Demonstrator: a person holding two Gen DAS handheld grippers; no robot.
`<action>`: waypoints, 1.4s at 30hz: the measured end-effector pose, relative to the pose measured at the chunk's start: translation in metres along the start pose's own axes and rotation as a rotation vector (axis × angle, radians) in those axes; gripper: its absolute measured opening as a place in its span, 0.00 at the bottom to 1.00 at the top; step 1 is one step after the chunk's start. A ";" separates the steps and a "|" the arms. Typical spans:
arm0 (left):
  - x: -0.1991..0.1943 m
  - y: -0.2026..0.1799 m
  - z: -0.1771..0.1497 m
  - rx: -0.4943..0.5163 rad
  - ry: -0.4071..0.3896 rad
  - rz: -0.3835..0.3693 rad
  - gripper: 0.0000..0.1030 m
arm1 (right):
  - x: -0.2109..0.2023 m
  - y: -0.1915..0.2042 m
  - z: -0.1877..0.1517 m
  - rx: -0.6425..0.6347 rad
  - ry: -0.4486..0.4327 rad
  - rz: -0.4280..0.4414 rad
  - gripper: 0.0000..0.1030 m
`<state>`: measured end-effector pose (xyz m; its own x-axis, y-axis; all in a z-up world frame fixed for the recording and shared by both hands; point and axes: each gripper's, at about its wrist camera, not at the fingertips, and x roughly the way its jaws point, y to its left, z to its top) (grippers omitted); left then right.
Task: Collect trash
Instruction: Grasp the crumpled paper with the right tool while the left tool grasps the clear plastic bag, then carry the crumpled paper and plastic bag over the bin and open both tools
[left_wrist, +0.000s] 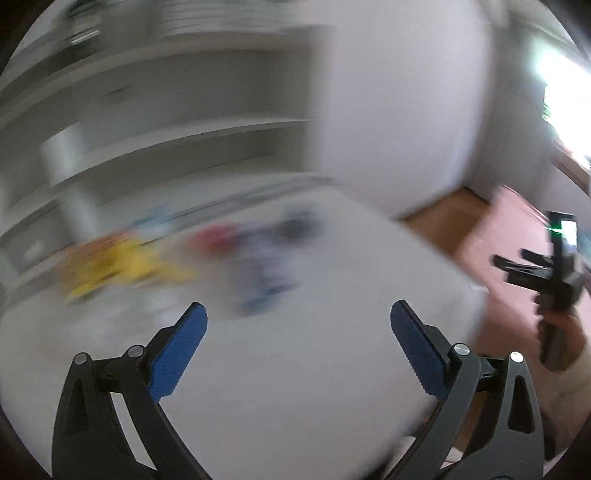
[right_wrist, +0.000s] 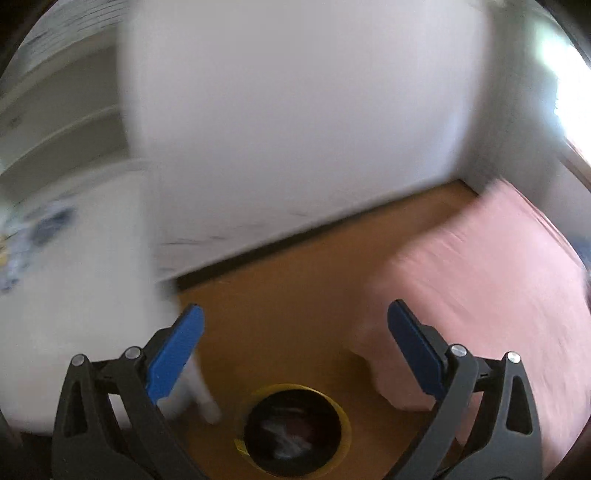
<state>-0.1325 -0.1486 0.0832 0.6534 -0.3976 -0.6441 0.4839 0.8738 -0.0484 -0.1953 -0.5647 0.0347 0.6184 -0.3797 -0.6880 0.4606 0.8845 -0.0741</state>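
Note:
Both views are motion-blurred. My left gripper (left_wrist: 298, 314) is open and empty above a white table (left_wrist: 295, 369). Blurred wrappers lie at the table's far side: a yellow one (left_wrist: 122, 266), a red one (left_wrist: 214, 238) and a blue-white one (left_wrist: 266, 266). My right gripper (right_wrist: 295, 317) is open and empty above the wooden floor, over a round bin (right_wrist: 293, 432) with a yellow rim and crumpled trash inside. The right gripper also shows in the left wrist view (left_wrist: 506, 264), off the table's right edge.
A white cabinet (right_wrist: 288, 129) stands behind the table, with shelves (left_wrist: 166, 129) to its left. A pink bed cover (right_wrist: 480, 295) lies right of the bin. A white table leg (right_wrist: 203, 387) stands beside the bin. A bright window (left_wrist: 565, 96) is at the far right.

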 end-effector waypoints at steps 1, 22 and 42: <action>-0.003 0.028 -0.006 -0.045 0.017 0.061 0.94 | 0.000 0.036 0.011 -0.060 -0.007 0.060 0.93; 0.047 0.209 -0.029 -0.337 0.170 0.090 0.94 | 0.027 0.327 0.058 -0.441 0.099 0.407 0.62; -0.059 0.208 -0.017 -0.319 -0.115 0.143 0.35 | -0.027 0.278 0.074 -0.336 -0.063 0.516 0.35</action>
<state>-0.0802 0.0613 0.0985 0.7714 -0.2785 -0.5721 0.1892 0.9589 -0.2116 -0.0370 -0.3290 0.0865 0.7492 0.1137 -0.6525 -0.1275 0.9915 0.0263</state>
